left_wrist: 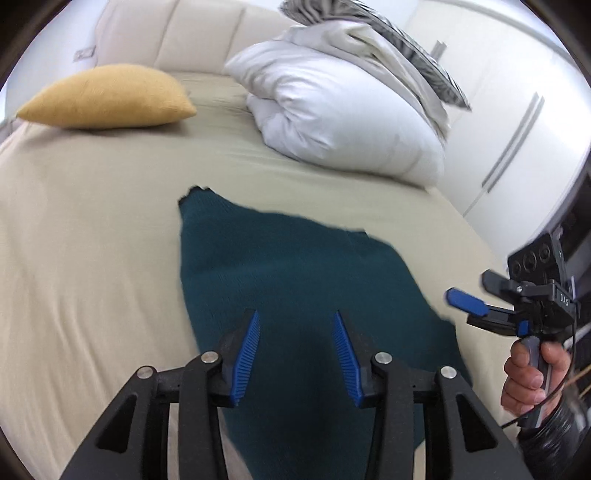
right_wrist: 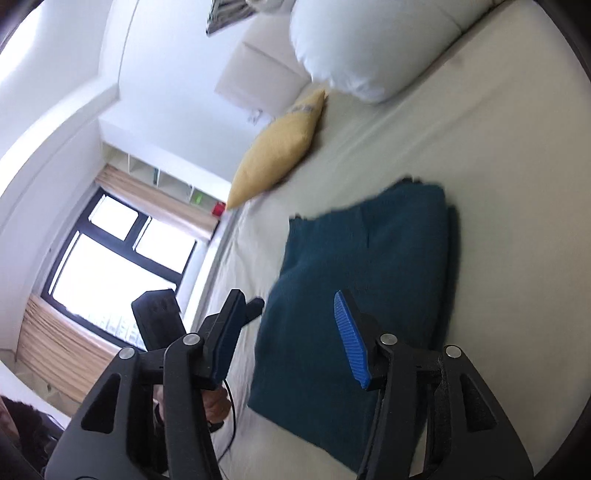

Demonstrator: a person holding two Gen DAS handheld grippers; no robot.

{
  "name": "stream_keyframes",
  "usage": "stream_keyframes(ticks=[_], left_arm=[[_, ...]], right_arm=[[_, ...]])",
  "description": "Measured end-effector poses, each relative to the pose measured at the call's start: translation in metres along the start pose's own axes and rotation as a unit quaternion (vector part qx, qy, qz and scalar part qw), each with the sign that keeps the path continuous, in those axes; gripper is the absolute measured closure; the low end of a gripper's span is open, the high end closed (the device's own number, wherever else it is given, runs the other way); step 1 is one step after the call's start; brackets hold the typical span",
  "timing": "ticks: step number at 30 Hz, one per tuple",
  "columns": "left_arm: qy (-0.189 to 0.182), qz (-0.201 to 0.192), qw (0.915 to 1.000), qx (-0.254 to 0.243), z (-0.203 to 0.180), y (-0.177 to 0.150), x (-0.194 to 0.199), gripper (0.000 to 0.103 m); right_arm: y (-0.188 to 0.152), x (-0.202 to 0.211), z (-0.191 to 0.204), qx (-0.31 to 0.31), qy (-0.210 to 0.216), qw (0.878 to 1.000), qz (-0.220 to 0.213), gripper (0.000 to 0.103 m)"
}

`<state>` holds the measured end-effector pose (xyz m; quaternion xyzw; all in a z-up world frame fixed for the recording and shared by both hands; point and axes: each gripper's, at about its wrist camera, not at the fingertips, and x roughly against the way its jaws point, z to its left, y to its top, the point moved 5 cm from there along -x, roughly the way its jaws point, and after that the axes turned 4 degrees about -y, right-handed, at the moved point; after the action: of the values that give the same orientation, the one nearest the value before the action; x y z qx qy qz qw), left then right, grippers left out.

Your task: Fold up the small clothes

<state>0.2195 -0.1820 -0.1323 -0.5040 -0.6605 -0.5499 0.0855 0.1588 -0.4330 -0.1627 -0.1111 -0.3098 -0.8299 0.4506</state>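
Your left gripper had its blue-padded jaws standing apart with nothing between them, hovering over the near part of the teal knitted garment without touching it. Your right gripper was likewise parted and empty, its pads clear of the cloth; from the left wrist camera you could see it off the garment's right edge, above the sheet, gripped by your right hand. No earlier picture was there to compare, so you had only the stance of the jaws to go on. The garment lay flat on the beige bed sheet, folded into a rough oblong with doubled layers showing along its far side in the right wrist view. Beyond it, well apart, a yellow cushion rested near the padded headboard, and a heap of white pillows and bedding sat beside it. A window showed in the right wrist view.
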Motion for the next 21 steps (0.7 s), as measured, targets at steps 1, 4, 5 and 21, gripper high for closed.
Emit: stream_keyframes(ticks=[1, 4, 5, 21], left_arm=[[0.004, 0.011, 0.9999, -0.001, 0.000, -0.007, -0.006, 0.060], [0.006, 0.004, 1.0000, -0.001, 0.003, -0.018, -0.010, 0.059], [0.006, 0.005, 1.0000, 0.002, 0.002, -0.018, -0.006, 0.059], [-0.060, 0.051, 0.9818, 0.173, 0.045, -0.026, -0.012, 0.028]], right_arm=[[-0.014, -0.012, -0.005, 0.002, -0.027, 0.999, 0.025, 0.052], [-0.043, -0.020, -0.029, -0.027, -0.026, 0.999, 0.036, 0.055], [-0.046, -0.012, -0.032, -0.037, -0.021, 0.999, 0.028, 0.055], [-0.011, -0.003, -0.068, -0.091, -0.098, 0.991, 0.031, 0.034]])
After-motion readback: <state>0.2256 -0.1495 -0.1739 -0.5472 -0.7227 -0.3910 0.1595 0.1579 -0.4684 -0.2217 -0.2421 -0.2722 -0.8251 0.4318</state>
